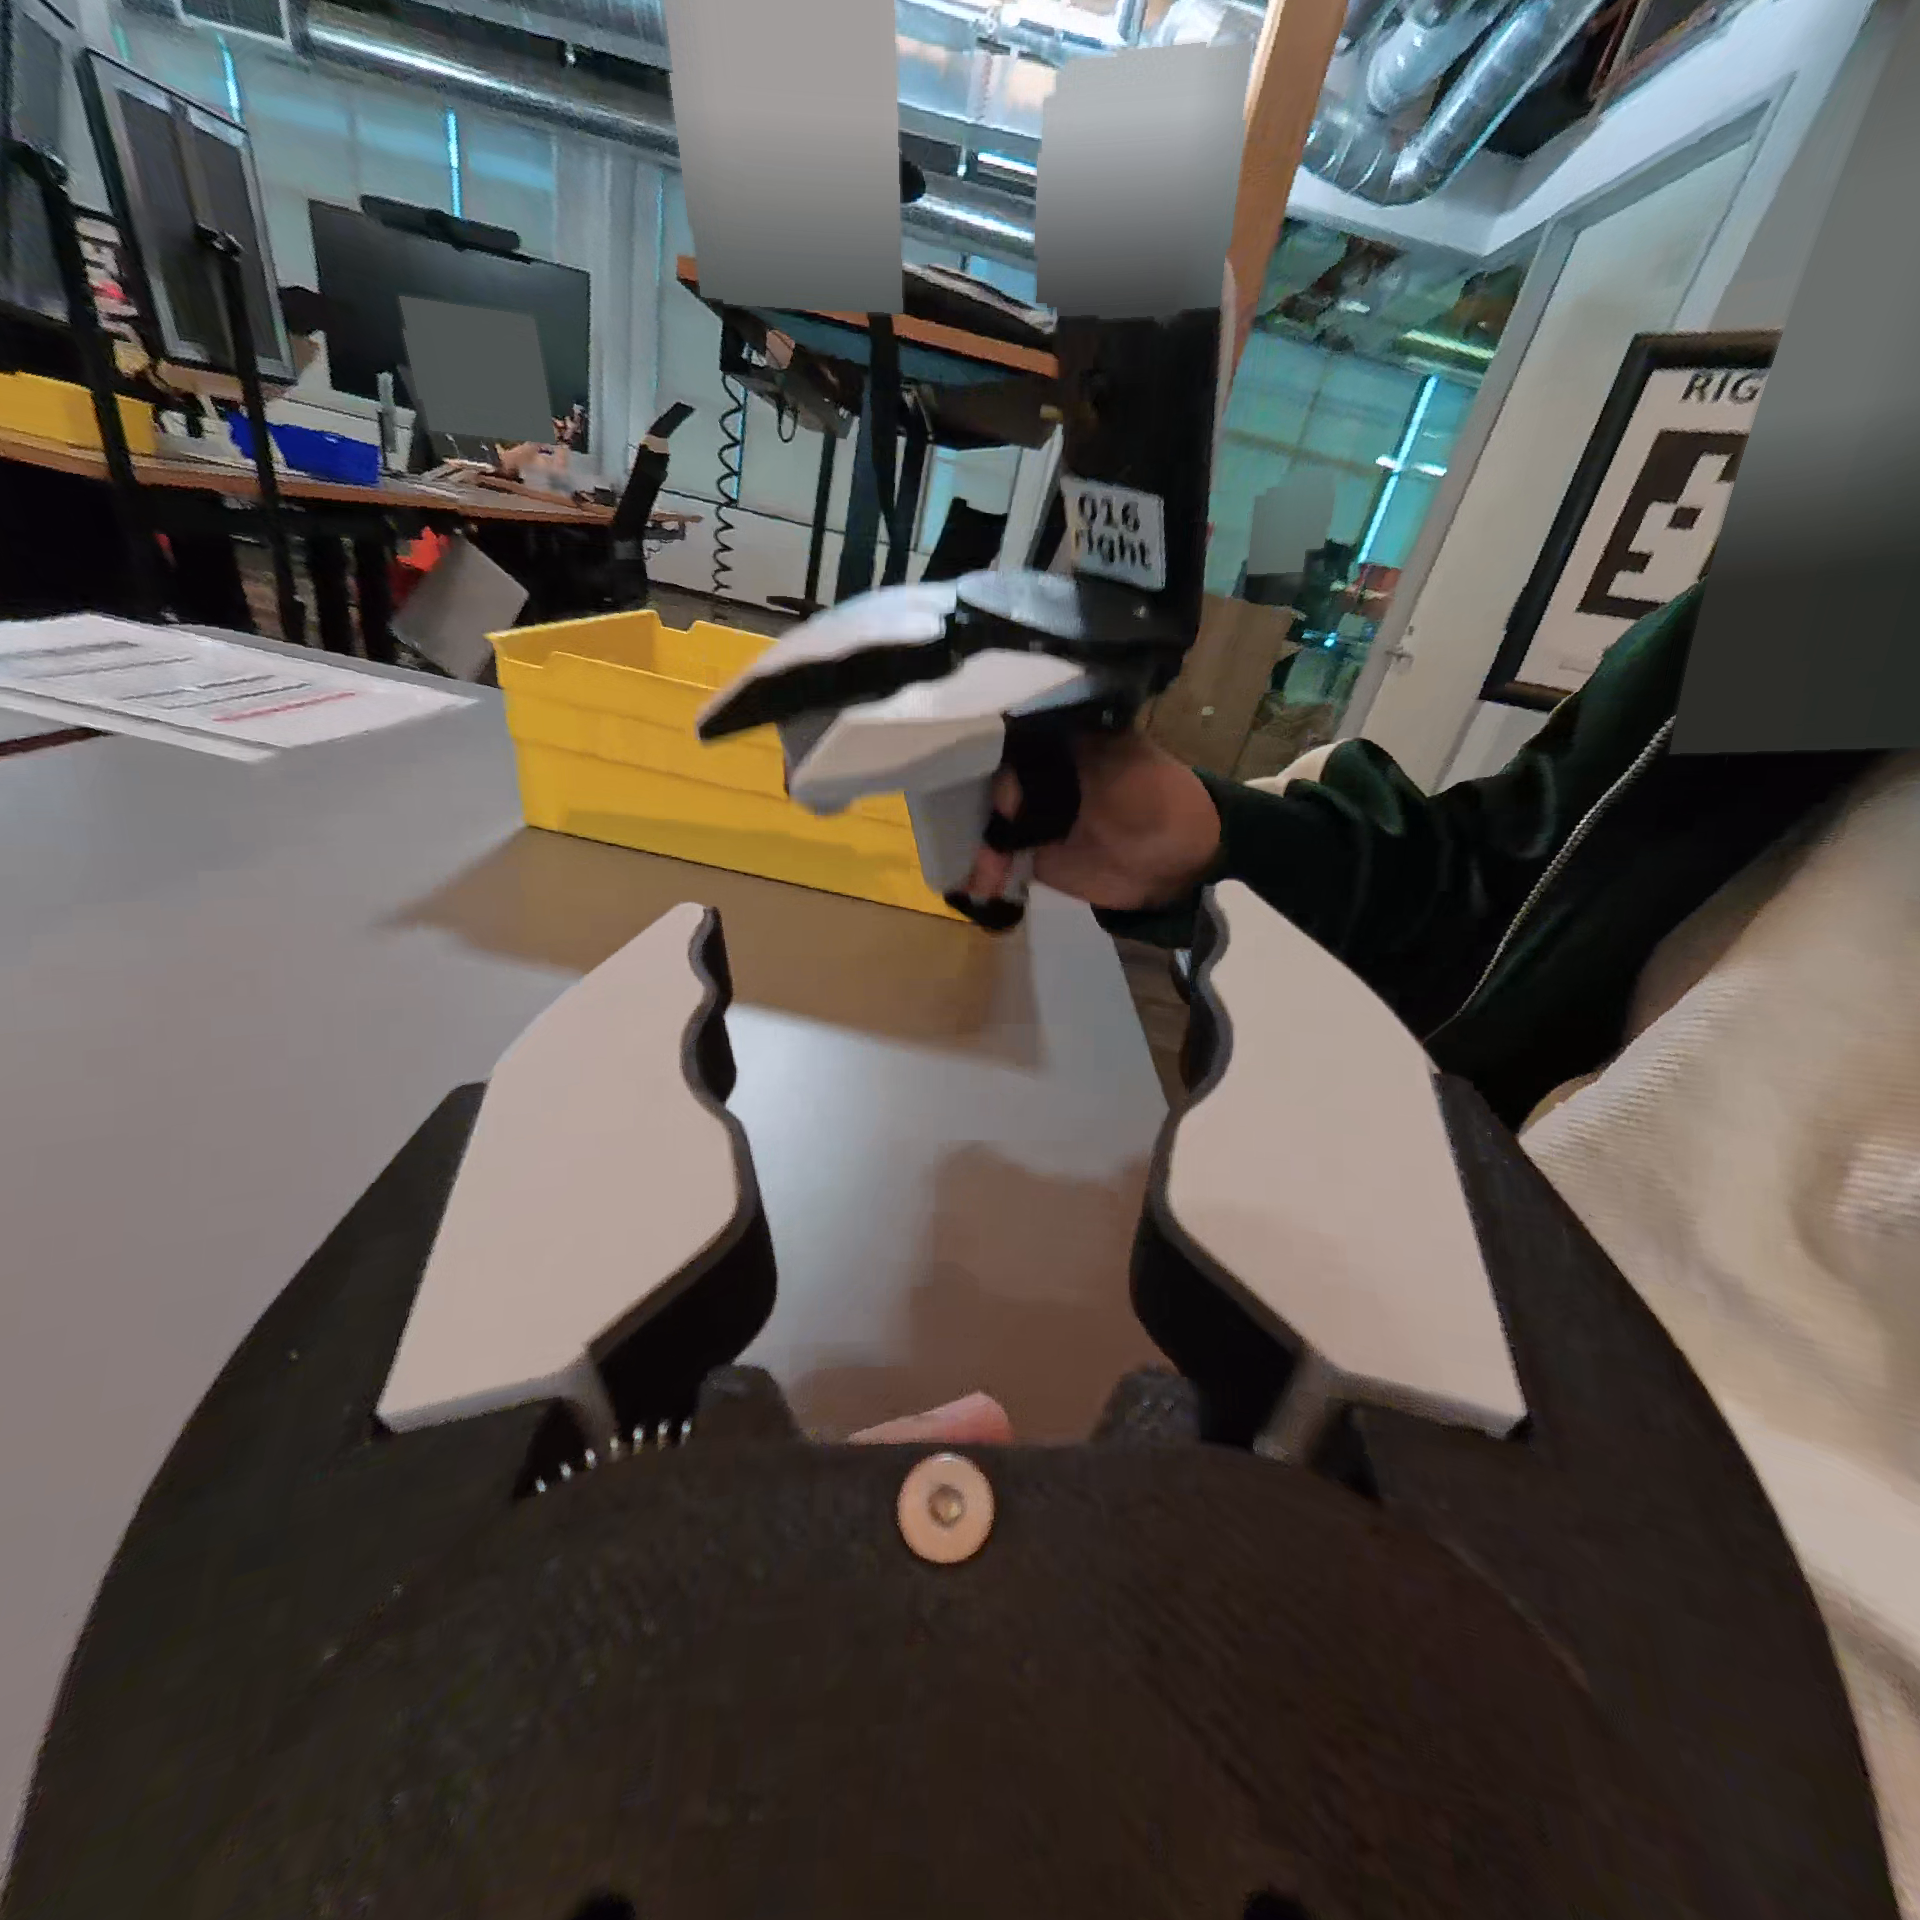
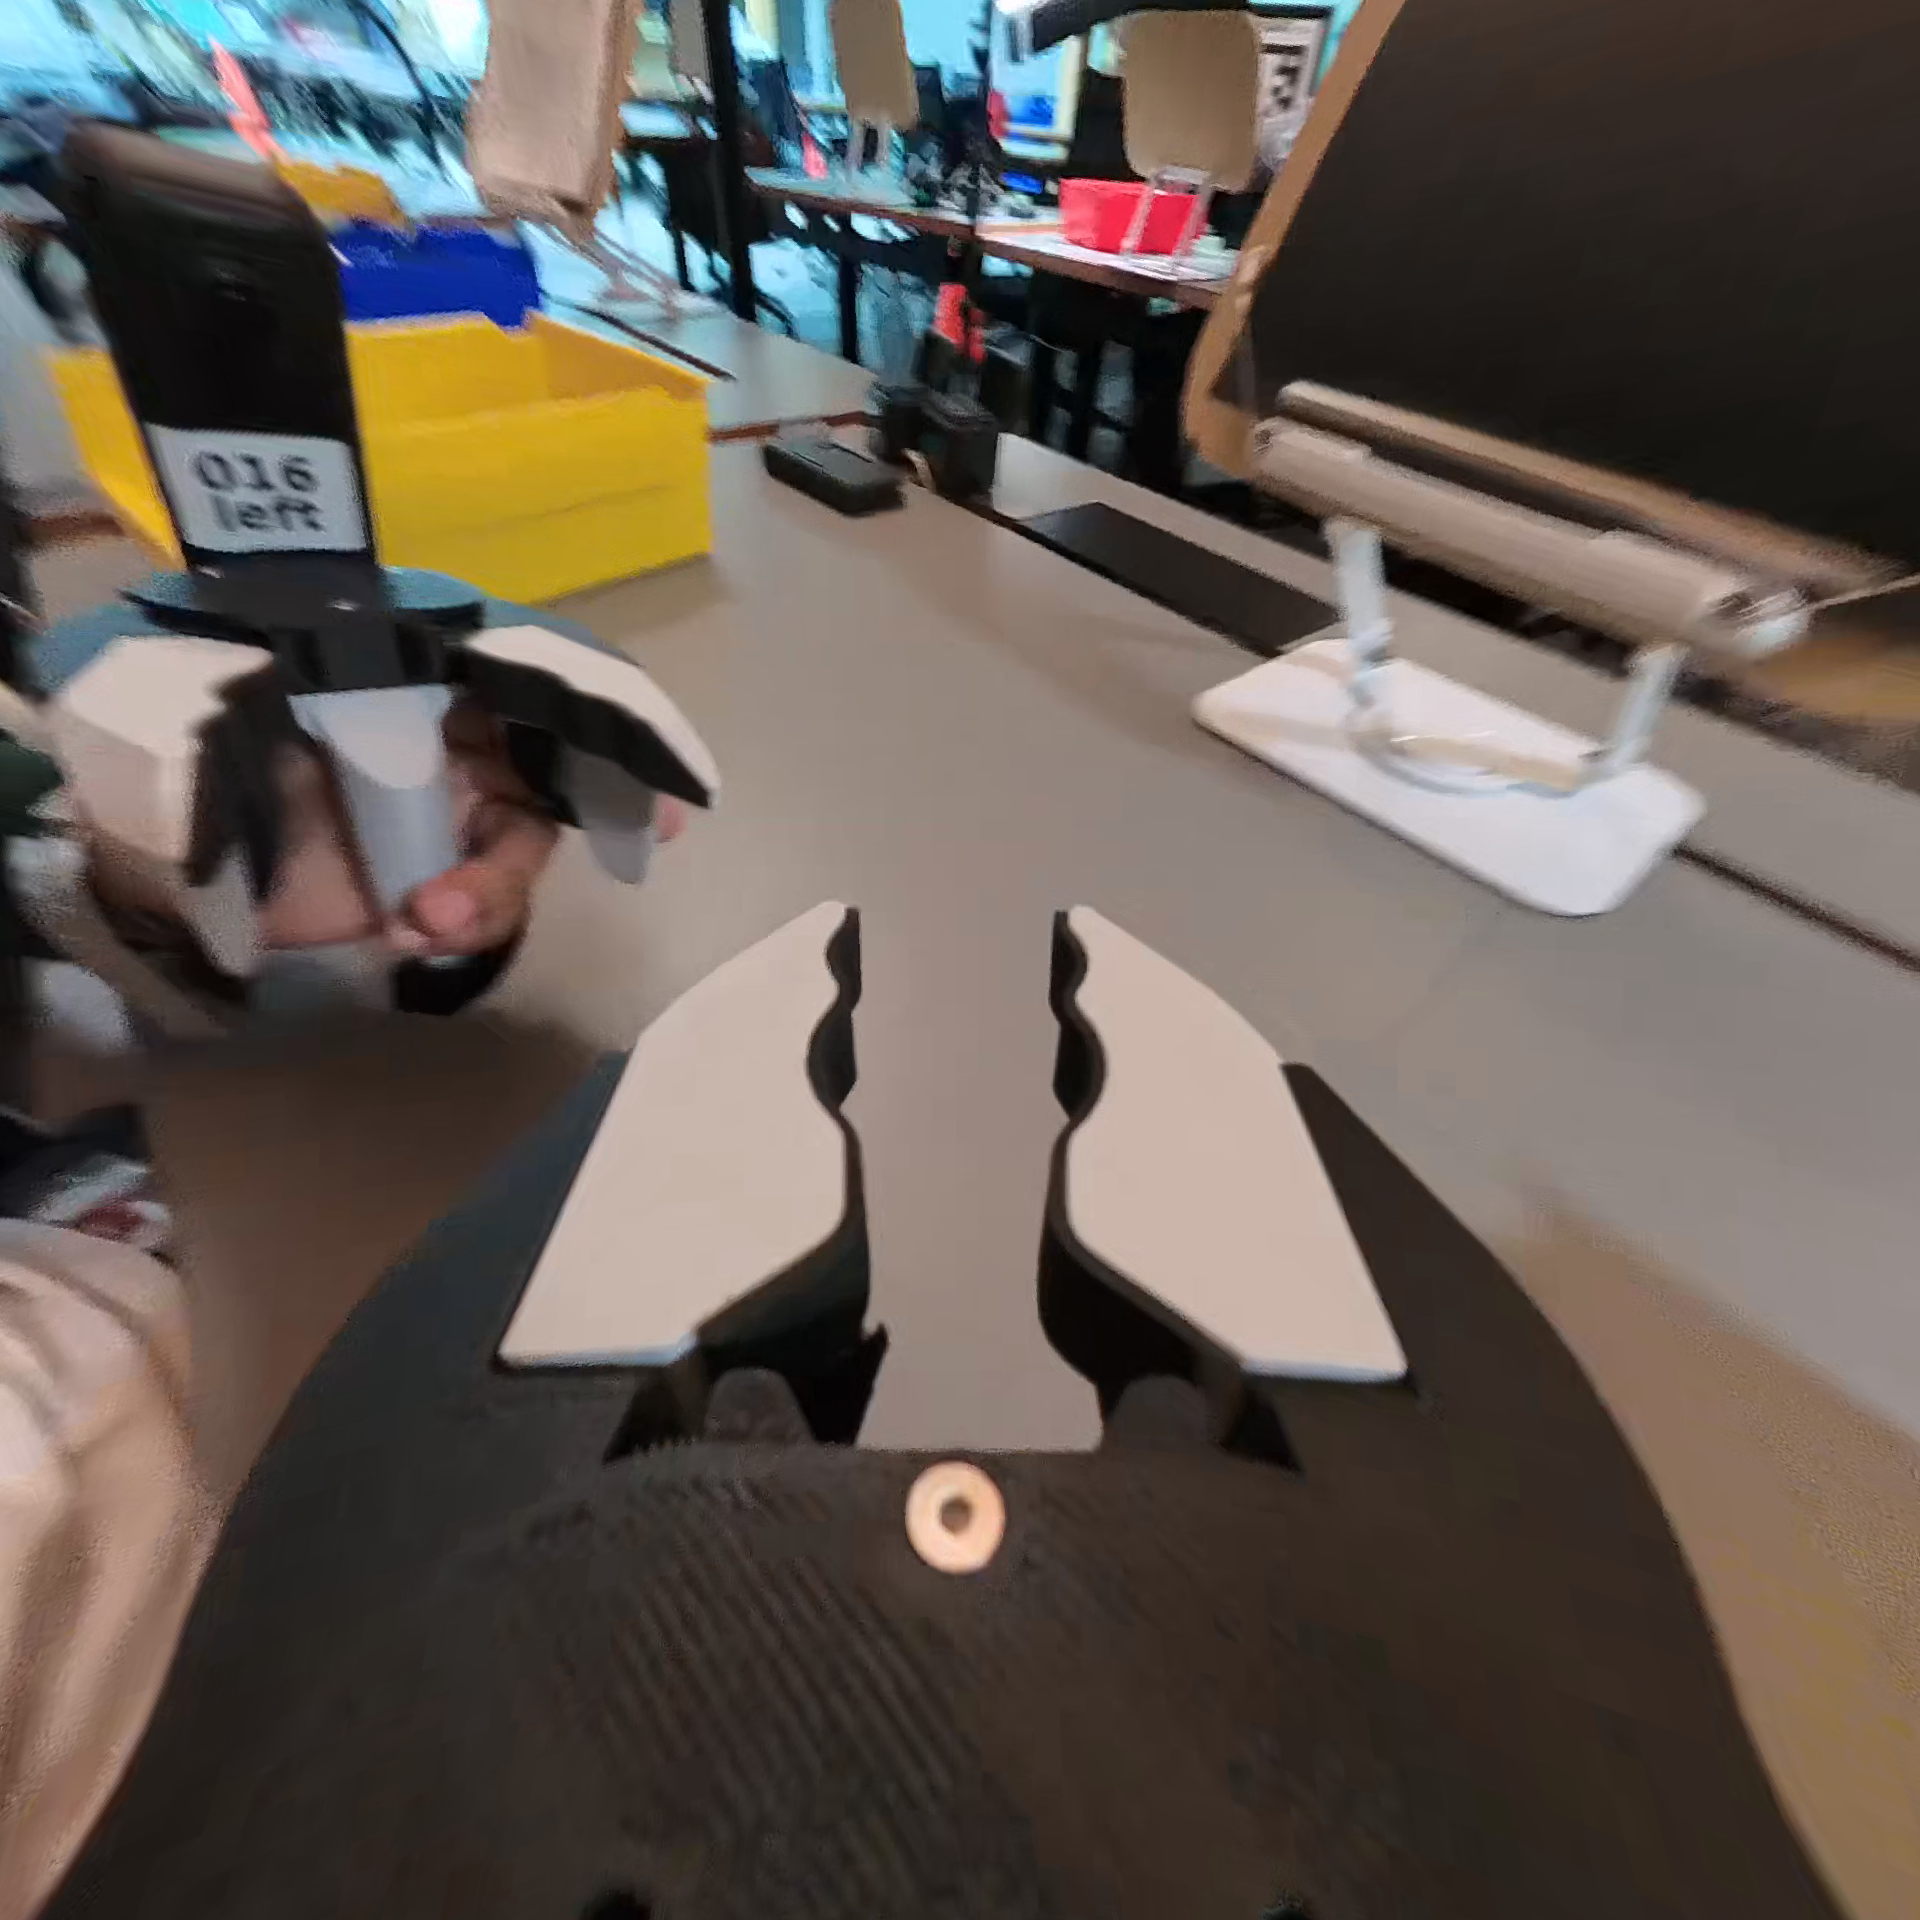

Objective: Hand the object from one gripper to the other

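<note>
In the left wrist view my left gripper (image 1: 961,925) is wide open over the grey table (image 1: 260,935), with nothing between its fingers. My right gripper (image 1: 769,758) hangs ahead of it, a little to the right, held by a hand (image 1: 1122,821), its fingers pointing left. In the right wrist view my right gripper (image 2: 956,925) is open with a narrow gap and holds nothing. The left gripper (image 2: 395,769) shows at the left of that view, fingers spread and empty. No object to hand over shows in either view.
A yellow bin (image 1: 644,727) stands on the table beyond the grippers; it also shows in the right wrist view (image 2: 540,447). A white stand with a roll (image 2: 1455,779) sits at the right. Black flat items (image 2: 831,473) lie farther back. A person's dark sleeve (image 1: 1403,862) is at the right.
</note>
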`<state>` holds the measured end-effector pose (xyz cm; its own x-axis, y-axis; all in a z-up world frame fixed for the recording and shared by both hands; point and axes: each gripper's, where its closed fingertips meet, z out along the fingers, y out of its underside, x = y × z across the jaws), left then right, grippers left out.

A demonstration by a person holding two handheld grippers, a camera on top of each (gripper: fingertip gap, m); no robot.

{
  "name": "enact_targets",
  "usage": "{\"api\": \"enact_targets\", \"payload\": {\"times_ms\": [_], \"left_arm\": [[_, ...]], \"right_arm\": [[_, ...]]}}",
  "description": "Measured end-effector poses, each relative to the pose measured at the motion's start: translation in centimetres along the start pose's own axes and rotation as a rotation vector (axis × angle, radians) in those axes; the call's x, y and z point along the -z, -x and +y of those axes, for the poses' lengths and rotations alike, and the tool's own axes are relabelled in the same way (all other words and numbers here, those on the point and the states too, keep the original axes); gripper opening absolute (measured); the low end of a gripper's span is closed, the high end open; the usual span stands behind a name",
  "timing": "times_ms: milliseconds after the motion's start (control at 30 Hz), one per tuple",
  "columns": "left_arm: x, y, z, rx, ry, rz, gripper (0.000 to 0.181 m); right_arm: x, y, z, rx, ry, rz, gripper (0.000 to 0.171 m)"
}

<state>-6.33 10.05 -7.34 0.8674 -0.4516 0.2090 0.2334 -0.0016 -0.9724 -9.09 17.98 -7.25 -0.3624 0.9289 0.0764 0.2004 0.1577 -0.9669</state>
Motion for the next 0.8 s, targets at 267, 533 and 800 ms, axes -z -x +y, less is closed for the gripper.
{"api": "enact_targets", "payload": {"times_ms": [267, 533, 800], "left_arm": [[1.0, 0.3, 0.1, -0.070, 0.038, -0.066, 0.055], [3.2, 1.5, -0.2, -0.061, 0.018, -0.199, 0.062], [6.8, 2.2, -1.9, -0.080, -0.041, -0.374, 0.069]], "right_arm": [[-3.5, 3.4, 4.4, -0.075, 0.065, -0.139, 0.045], [-5.5, 3.1, 5.2, -0.077, 0.066, -0.173, 0.055], [-7.0, 3.6, 3.7, -0.163, 0.003, -0.233, 0.071]]}}
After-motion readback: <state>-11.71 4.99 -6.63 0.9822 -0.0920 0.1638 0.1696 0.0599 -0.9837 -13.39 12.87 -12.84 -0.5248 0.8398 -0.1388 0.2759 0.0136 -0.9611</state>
